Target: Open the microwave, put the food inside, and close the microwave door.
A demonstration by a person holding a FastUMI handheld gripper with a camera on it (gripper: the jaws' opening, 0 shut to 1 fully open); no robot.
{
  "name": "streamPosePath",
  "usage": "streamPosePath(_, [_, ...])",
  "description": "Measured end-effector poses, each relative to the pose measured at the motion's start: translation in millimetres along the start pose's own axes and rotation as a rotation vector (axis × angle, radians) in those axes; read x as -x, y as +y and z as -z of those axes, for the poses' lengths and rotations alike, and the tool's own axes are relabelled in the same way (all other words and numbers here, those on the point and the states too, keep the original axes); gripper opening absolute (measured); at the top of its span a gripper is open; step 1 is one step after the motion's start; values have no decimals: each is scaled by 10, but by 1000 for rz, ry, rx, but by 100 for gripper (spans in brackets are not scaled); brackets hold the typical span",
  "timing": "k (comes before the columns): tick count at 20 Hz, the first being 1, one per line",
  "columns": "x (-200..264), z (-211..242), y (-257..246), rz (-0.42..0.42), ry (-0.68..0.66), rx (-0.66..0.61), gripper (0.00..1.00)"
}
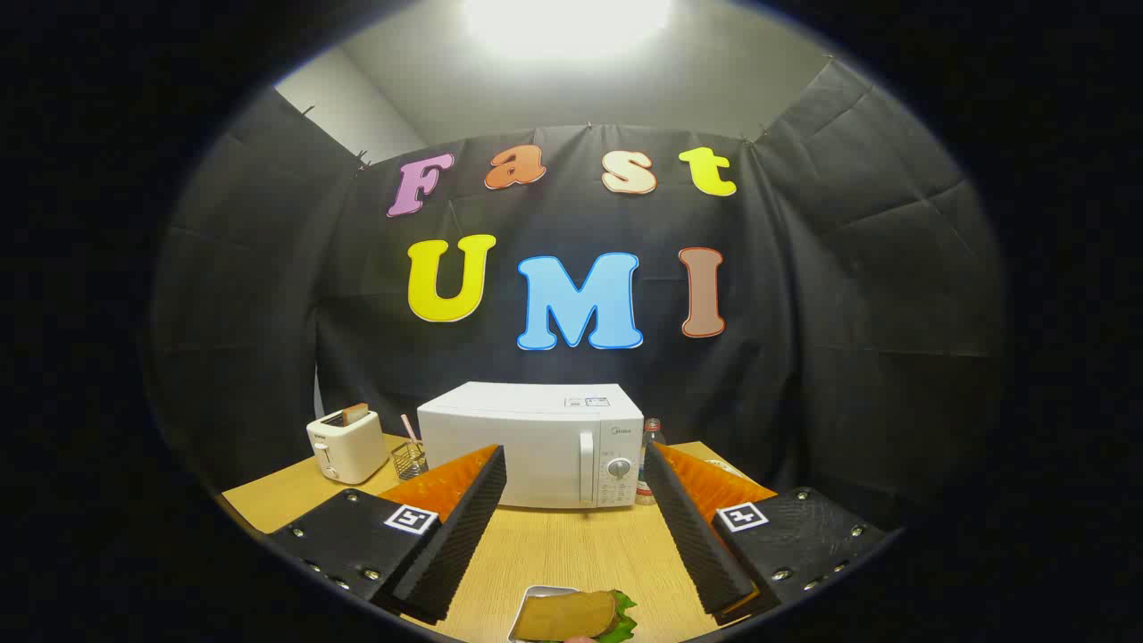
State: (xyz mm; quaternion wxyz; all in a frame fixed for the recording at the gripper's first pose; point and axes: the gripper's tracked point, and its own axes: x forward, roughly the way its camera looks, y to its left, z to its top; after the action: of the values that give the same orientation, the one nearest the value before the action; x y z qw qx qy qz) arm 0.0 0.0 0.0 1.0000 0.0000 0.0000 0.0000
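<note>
A white microwave [533, 446] stands at the back of the wooden table [571, 549], door closed, with its vertical handle [587, 468] and control panel on the right side. My gripper [576, 469] is open, fingers spread wide and holding nothing; the microwave sits well beyond them. The left finger's [464, 527] black ridged pad and the right finger's [696, 527] pad frame the microwave's front. Close below, between the fingers, lies the food [571, 616]: a brown bread slice over green lettuce on a small metal tray [534, 597].
A cream toaster [346, 446] with a slice sticking up stands at the back left. A small wire basket [409, 457] sits between it and the microwave. A bottle [651, 464] stands just right of the microwave. Black cloth walls close in the booth.
</note>
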Motion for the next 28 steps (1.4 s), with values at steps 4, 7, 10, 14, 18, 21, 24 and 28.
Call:
streamPosePath(4, [-27, 8, -34, 4, 0, -8, 98])
streamPosePath(7, [-41, 24, -52, 5, 2, -12, 98])
streamPosePath(10, [-54, 37, -53, 3, 5, -14, 98])
streamPosePath(14, [-93, 71, -68, 0, 5, -12, 98])
streamPosePath(18, [-297, 144, -73, -9, 17, -13, 98])
streamPosePath(21, [-576, 196, -103, -18, 28, -18, 98])
streamPosePath(24, [-920, 289, -117, -37, 43, -21, 98])
streamPosePath(28, [-1407, 470, -158, -60, 84, -33, 98])
